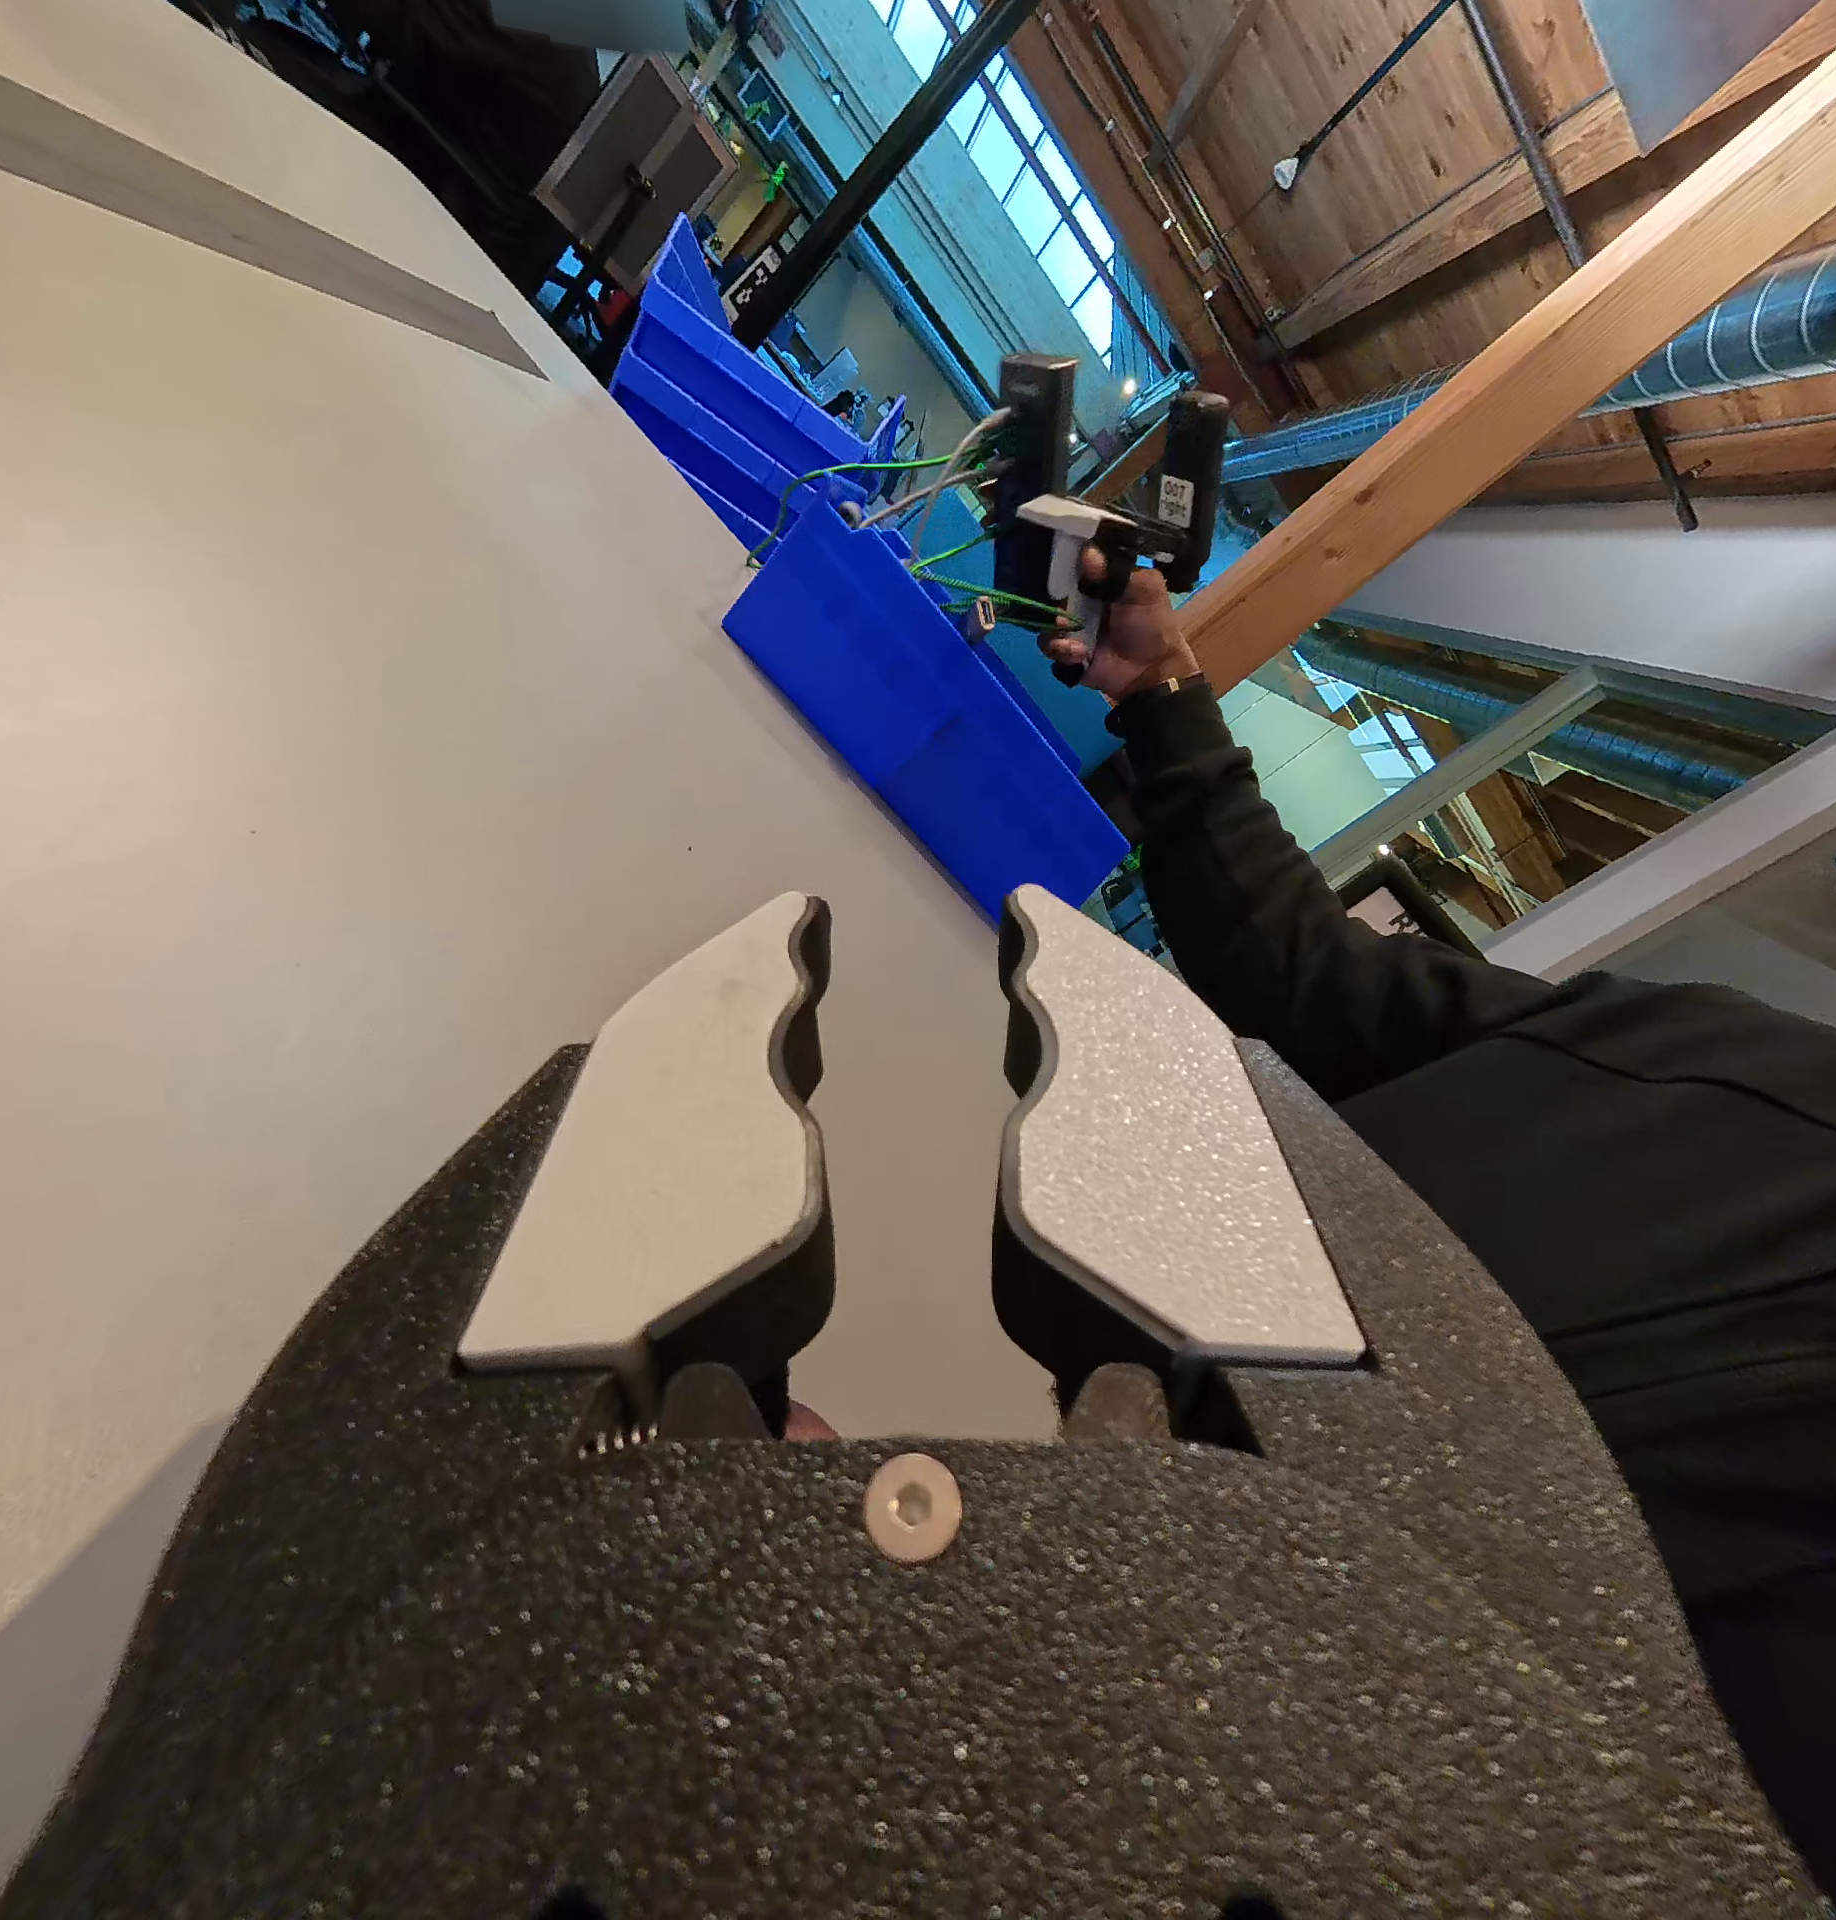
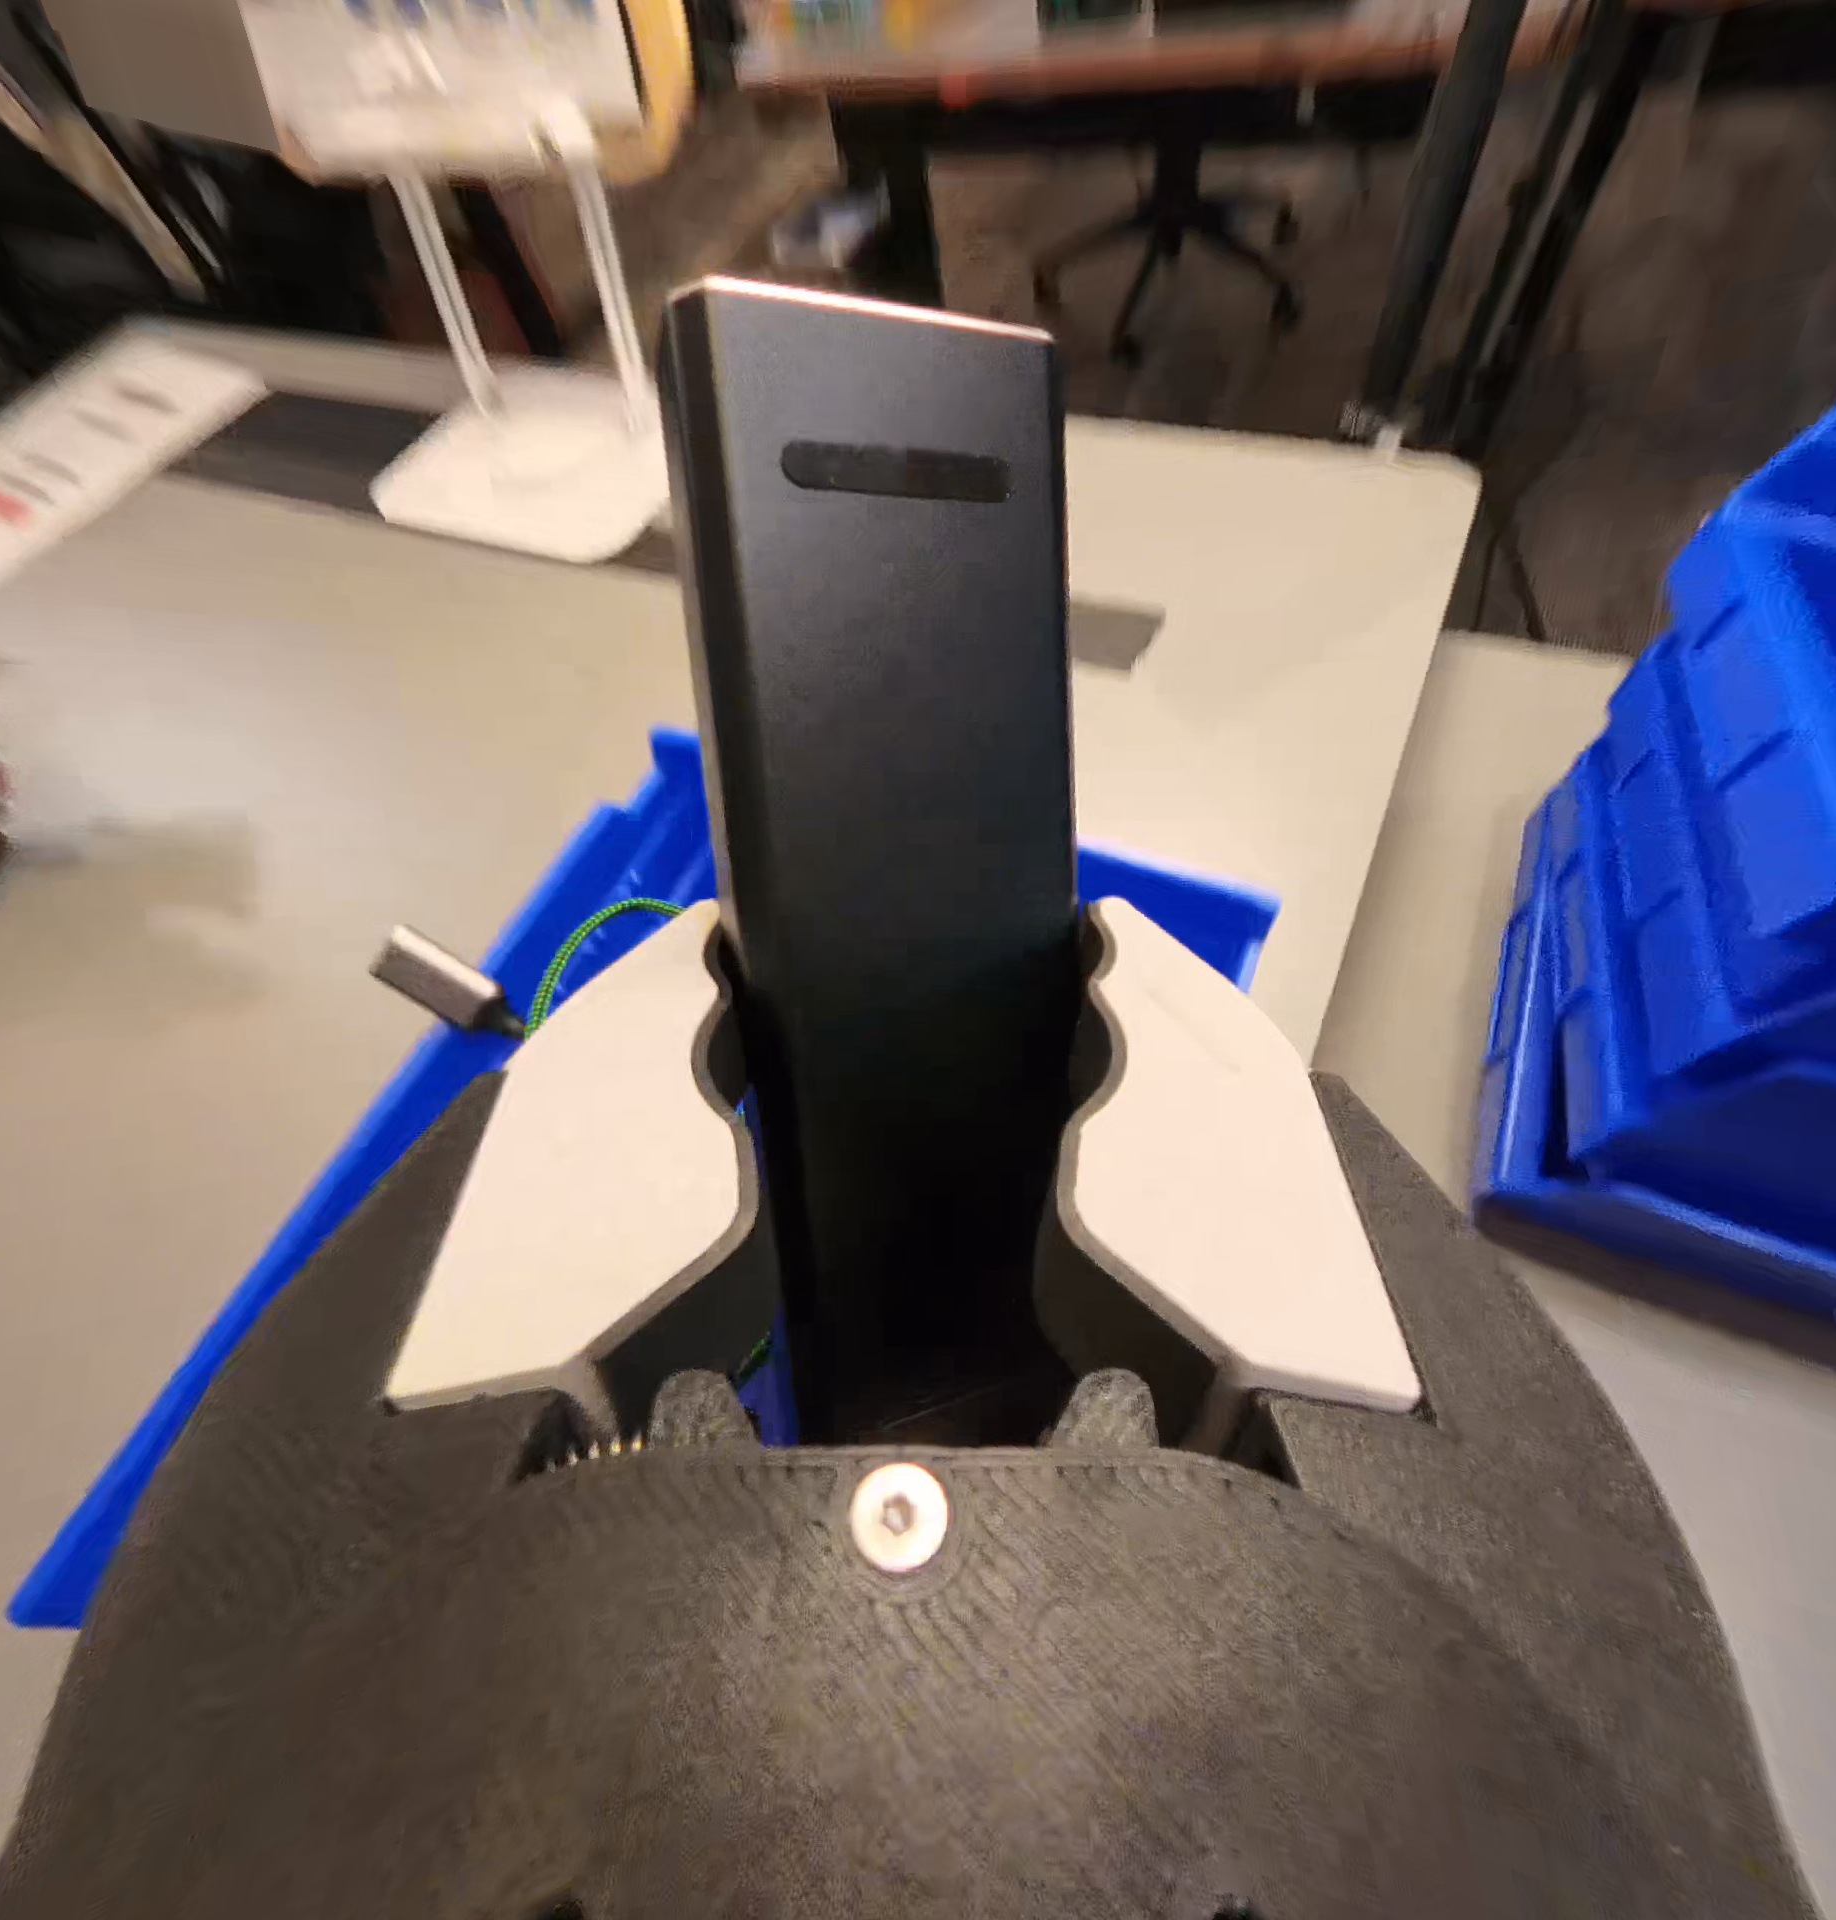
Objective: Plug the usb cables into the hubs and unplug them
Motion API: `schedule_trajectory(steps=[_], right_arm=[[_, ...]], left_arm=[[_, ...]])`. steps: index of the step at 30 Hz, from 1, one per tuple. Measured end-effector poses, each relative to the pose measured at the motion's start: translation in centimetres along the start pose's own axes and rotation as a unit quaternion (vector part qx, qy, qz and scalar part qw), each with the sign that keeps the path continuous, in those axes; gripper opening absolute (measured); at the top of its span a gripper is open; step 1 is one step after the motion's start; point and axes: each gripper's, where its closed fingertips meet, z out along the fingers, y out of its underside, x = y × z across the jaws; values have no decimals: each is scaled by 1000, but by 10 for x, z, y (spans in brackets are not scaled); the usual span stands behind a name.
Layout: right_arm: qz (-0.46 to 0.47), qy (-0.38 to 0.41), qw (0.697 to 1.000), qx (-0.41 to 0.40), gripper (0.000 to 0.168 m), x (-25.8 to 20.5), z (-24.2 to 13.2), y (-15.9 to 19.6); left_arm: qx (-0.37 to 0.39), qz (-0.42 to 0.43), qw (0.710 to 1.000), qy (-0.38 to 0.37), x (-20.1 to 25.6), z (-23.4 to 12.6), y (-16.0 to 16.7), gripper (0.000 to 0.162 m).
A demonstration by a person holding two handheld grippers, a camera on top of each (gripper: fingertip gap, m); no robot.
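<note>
My right gripper (image 2: 901, 925) is shut on a long black USB hub (image 2: 872, 644) and holds it upright above a blue bin (image 2: 602, 862). A green braided cable (image 2: 581, 951) with a grey plug (image 2: 436, 979) hangs at the hub's left. In the left wrist view the right gripper (image 1: 1065, 520) shows far off, raised, with the hub (image 1: 1033, 457) and several green and grey cables (image 1: 955, 592) dangling from it into a blue bin (image 1: 893, 707). My left gripper (image 1: 914, 914) is open and empty, well short of the bin, over the white table (image 1: 322, 675).
More stacked blue bins (image 1: 706, 374) stand behind the first one, and one bin (image 2: 1703, 966) sits at the right of the right wrist view. A white stand base (image 2: 519, 488) and papers (image 2: 72, 447) lie at the table's far side. A black sleeve (image 1: 1309, 935) reaches toward the bin. Spacing between my two grippers at the tips: around 50 cm.
</note>
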Motion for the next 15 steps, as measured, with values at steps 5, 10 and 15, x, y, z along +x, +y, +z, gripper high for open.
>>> schedule_trajectory(steps=[5, 10, 15], right_arm=[[-31, 40, 987, -153, 61, -1, 36, 48], [-48, 13, 969, -241, 62, -11, 50, 60], [-34, -1, 964, -262, 61, -4, 54, 63]], left_arm=[[0, 0, 1000, -2, -1, 0, 0, 31], [-8, -2, 1000, -5, -2, 1, 3, 31], [-29, 0, 1000, -3, 1, 5, 11, 31]])
